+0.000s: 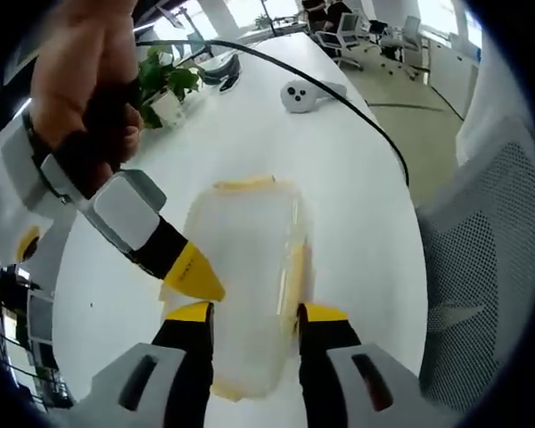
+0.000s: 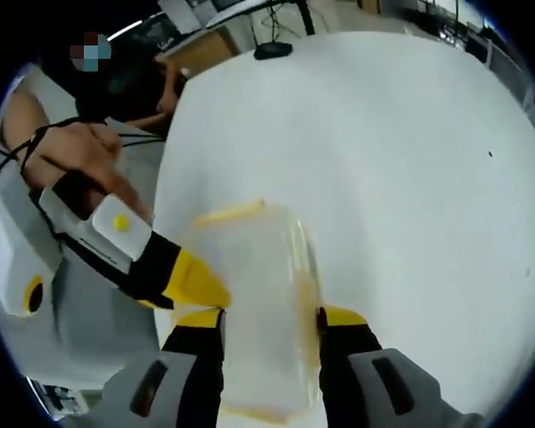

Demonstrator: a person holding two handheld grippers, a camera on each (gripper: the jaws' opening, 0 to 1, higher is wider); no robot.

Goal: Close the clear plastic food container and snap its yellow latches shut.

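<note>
Left gripper view: our left gripper (image 1: 254,312) straddles the clear rectangular plastic food container with yellow latches (image 1: 248,281) on the white table (image 1: 339,178), jaws wide. Right gripper view: our right gripper (image 2: 269,318) straddles it too (image 2: 259,294), jaws wide; whether either grips we can't tell.

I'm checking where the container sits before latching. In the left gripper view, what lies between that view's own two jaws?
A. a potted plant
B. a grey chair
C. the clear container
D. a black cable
C: the clear container with yellow latches sits on the white table between the left gripper jaws.
</note>
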